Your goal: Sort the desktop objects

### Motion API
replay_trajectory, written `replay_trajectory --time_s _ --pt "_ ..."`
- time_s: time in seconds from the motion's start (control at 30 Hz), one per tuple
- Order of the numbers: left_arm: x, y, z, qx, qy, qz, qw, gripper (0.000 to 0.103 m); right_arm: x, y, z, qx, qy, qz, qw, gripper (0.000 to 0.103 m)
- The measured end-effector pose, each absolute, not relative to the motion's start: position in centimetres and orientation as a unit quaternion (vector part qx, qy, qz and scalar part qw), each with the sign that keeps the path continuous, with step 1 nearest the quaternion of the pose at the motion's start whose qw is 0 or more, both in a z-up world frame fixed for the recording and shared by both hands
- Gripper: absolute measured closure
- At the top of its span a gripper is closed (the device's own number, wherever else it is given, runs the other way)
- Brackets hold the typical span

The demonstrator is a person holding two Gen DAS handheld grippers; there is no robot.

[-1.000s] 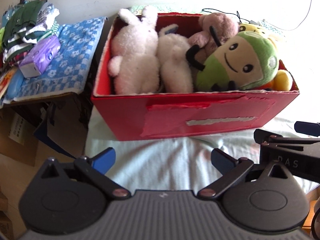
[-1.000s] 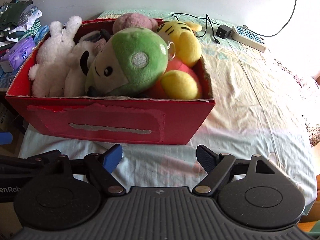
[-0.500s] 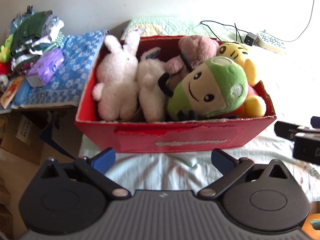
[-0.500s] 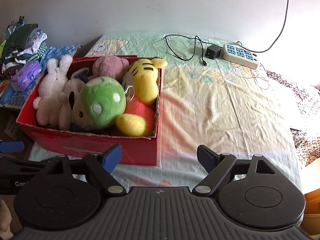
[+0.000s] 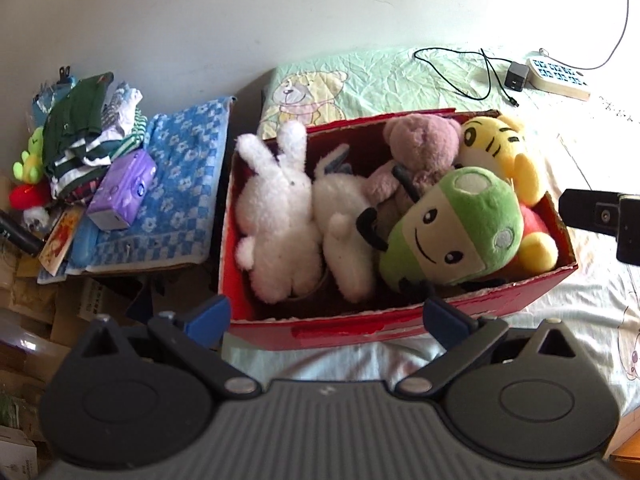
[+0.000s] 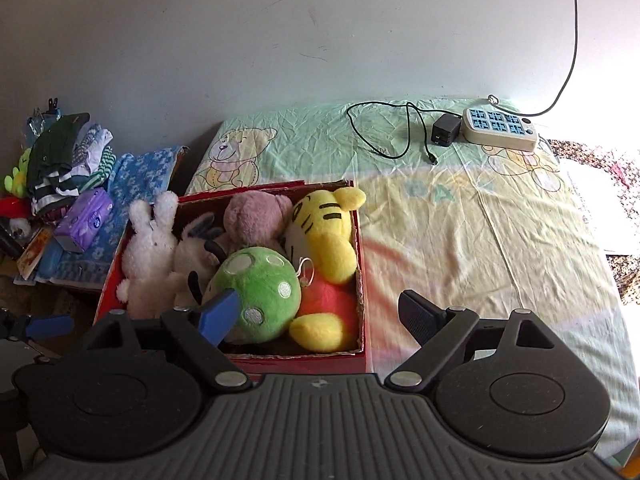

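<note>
- Right gripper (image 6: 318,316): jaws just been opening, now wide, nothing btwn; left gripper (image 5: 326,318) wide, empty.
- Plush toys in red box (image 6: 362,280) on bed: likely light, soft.
- Green plush (image 6: 256,294): pinch body centre.

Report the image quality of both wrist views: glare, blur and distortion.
Left wrist view: sharp on the red box, but sunlight blows out the sheet at right; fisheye bends the edges. Right wrist view: dimmer, wall grey, glare washing out the far right past the power strip; slight smear on the sheet beside the box.
</note>
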State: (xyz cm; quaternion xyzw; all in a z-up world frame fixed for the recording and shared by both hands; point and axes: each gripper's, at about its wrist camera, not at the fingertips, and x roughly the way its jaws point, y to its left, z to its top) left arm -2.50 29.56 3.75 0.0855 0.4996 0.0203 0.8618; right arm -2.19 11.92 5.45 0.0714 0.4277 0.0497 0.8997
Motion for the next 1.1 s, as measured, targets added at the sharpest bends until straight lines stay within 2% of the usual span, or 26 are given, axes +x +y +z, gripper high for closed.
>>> replay_trajectory --time_s 0.4,0.8,1.1 --pt "-0.4 30.4 5.4 0.060 0.477 0.025 0.877 0.001 -0.5 12.9 6.0 0.063 0.429 0.038 0.900 0.015" --pt "0.7 29.8 4.0 0.025 0.502 0.002 0.865 0.001 1.5 13.4 6.4 0.012 0.433 0.045 0.900 0.015" --pt "1.8 29.8 4.4 0.014 0.497 0.002 0.868 0.001 2.9 12.8 6.2 0.021 0.429 0.048 0.902 0.015"
